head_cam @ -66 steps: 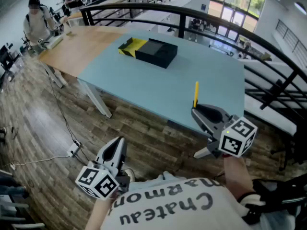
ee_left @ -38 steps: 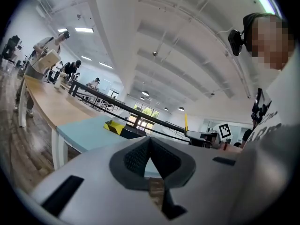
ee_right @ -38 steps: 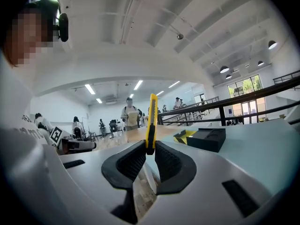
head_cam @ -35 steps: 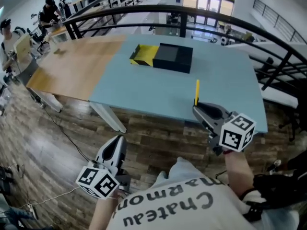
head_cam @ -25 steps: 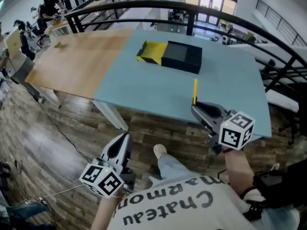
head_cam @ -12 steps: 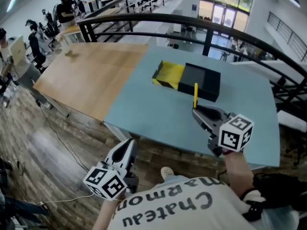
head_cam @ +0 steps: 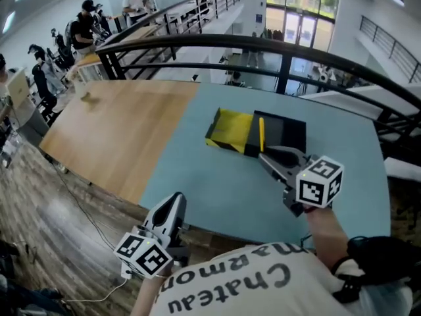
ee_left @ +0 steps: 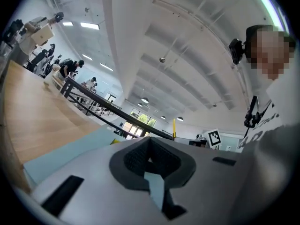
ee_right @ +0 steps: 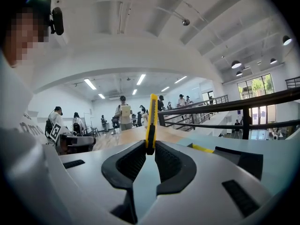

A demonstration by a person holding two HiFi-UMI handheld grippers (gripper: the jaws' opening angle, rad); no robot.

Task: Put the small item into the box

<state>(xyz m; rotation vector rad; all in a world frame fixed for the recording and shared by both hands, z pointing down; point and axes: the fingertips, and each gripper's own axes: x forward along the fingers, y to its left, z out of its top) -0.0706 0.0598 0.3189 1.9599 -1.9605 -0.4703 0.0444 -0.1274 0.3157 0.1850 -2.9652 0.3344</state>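
Note:
A black box [head_cam: 278, 132] with a yellow flap [head_cam: 227, 128] lies open on the light blue table [head_cam: 204, 176]. My right gripper [head_cam: 263, 155] is shut on a slim yellow utility knife [head_cam: 261, 133], which stands upright just in front of the box. In the right gripper view the yellow utility knife [ee_right: 151, 121] sticks up from between the pads, and the box [ee_right: 243, 159] lies at the right. My left gripper [head_cam: 176, 204] hangs low at the table's near edge, shut and empty. In the left gripper view its pads [ee_left: 136, 161] meet.
A wooden table [head_cam: 112, 130] joins the blue one on the left. A black curved railing [head_cam: 283, 45] runs behind both. Several people stand at the far left [head_cam: 85, 25]. Wood flooring [head_cam: 46, 236] lies below at the left.
The view has closed in on the table. My right gripper with the knife now stands at the box's near side. The left gripper stays low.

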